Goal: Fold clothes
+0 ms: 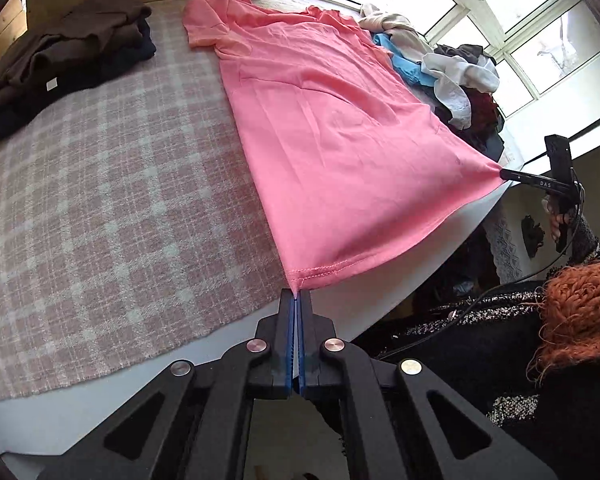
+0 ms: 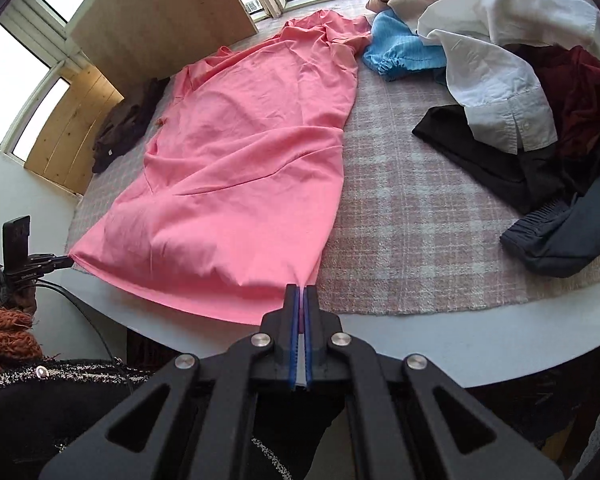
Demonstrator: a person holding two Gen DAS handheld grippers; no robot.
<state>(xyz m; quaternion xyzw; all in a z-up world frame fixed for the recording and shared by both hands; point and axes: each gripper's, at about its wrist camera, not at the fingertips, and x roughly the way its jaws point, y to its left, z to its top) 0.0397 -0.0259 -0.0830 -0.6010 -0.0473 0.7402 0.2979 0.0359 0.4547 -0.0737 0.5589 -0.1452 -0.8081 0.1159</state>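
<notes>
You are pinching pink shirt (image 1: 320, 120) hem corners, left gripper (image 1: 297, 294) and right gripper (image 2: 300, 290) both clamped, cloth centre frame on checked blanket (image 1: 100, 200), hem taut for folding.

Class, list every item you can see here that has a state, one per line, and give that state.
Pink T-shirt: spread flat, unfolded, hem corners lifted.
Left gripper: shut on one hem corner.
Right gripper: shut on the other.
Brown and dark garments: folded, stacked.
Clothes pile: unfolded heap.
</notes>
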